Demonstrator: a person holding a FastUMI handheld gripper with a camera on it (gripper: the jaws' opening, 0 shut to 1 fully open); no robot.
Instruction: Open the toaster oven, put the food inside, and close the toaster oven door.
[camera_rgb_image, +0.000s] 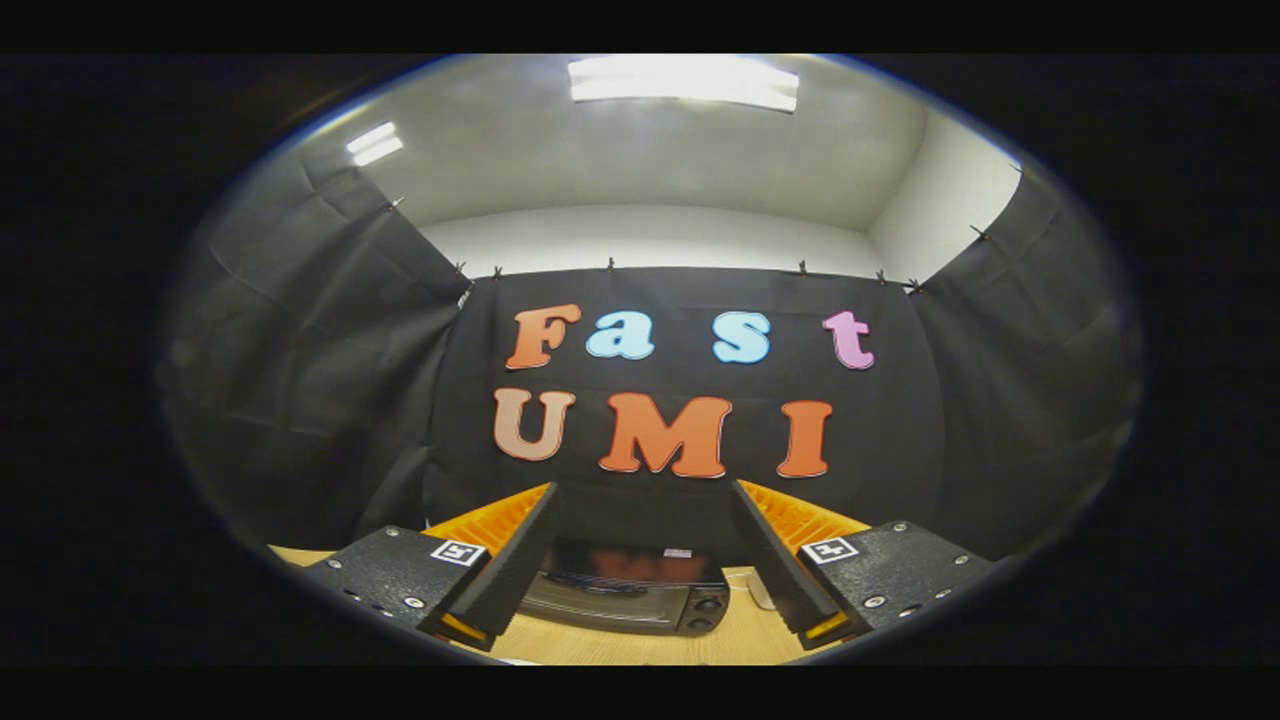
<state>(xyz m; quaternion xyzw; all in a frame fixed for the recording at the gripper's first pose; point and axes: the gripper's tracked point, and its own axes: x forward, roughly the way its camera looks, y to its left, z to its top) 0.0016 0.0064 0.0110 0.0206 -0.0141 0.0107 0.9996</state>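
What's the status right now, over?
Tongs open, holding nothing. Toaster oven ahead between the fingers, on the wooden table, door looks shut. Nothing between tongs and oven.

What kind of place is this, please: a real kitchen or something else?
Probably a recording booth, not a real kitchen. Black cloth walls are clipped up under a plain white ceiling with a light panel, and a toaster oven stands on a wooden table, seen beyond the gripper, whose jaws stand open.
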